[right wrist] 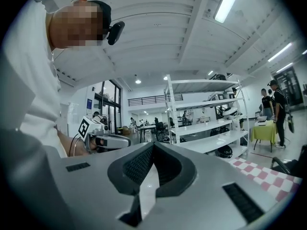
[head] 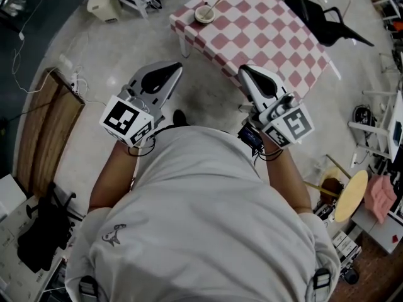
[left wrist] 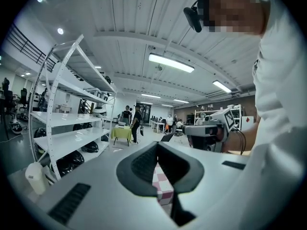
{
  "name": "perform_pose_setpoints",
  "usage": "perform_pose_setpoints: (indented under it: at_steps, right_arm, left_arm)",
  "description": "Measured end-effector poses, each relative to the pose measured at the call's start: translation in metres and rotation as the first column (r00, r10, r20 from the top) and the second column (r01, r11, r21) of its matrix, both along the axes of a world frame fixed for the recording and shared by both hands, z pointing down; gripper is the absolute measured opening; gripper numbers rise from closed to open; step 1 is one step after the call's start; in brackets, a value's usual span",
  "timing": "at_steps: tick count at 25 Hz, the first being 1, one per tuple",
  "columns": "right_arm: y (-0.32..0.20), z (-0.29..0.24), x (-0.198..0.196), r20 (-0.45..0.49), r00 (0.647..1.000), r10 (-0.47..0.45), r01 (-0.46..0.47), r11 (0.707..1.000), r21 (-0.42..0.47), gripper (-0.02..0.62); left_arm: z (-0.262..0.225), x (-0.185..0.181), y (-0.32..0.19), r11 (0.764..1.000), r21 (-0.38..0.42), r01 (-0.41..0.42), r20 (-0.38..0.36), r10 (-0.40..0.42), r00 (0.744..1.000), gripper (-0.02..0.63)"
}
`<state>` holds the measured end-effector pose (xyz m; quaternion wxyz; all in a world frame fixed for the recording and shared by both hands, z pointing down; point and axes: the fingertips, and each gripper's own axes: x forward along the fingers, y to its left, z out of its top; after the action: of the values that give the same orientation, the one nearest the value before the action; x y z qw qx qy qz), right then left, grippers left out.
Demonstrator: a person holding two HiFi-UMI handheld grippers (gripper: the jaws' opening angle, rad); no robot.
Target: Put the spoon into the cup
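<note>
At the left we hold the left gripper (head: pixel 171 71), a smooth white shell with dark ribbed pads, its jaws pressed together on nothing; farther off, at the left far corner of the red-and-white checked tablecloth (head: pixel 264 30), stands a small round pale cup (head: pixel 203 15) with the thin spoon (head: pixel 215 4) slanting out over its rim; by the table's near edge, our right gripper (head: pixel 249 73) is likewise closed and empty.

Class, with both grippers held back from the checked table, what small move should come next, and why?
Probably step toward the checked table first: the left gripper and right gripper are both shut, empty and far from the cup, which sits at the table's far left corner.
</note>
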<state>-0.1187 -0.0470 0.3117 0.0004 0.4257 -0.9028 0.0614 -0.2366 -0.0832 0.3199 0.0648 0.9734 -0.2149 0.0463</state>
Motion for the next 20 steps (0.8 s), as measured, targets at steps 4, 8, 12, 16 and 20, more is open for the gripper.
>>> perform_pose_setpoints:
  at_steps: [4,8,12,16,20]
  right_arm:
    - [0.023,0.000,0.024,0.020,1.000,-0.011,0.011,1.000,-0.010,0.032]
    - [0.055,0.006,0.050,0.030,0.999,-0.028,0.028,0.999,-0.016,0.032]
    - [0.091,0.010,0.078,0.036,0.998,-0.043,0.043,0.999,-0.018,0.032]
    - [0.123,0.016,0.097,0.042,0.996,-0.074,0.075,0.997,-0.018,0.032]
    - [0.153,0.020,0.108,0.041,0.995,-0.089,0.090,0.996,-0.018,0.032]
  left_arm:
    - [0.007,0.040,0.021,1.000,-0.014,-0.019,0.010,0.019,1.000,0.014]
    - [0.007,0.075,0.049,1.000,-0.010,-0.015,0.010,0.015,1.000,0.014]
    - [0.011,0.102,0.083,1.000,-0.008,-0.001,0.017,0.001,1.000,0.014]
    - [0.018,0.122,0.120,1.000,-0.005,0.029,0.023,-0.029,0.999,0.014]
    - [0.024,0.134,0.154,0.999,-0.011,0.050,0.014,-0.050,0.999,0.014]
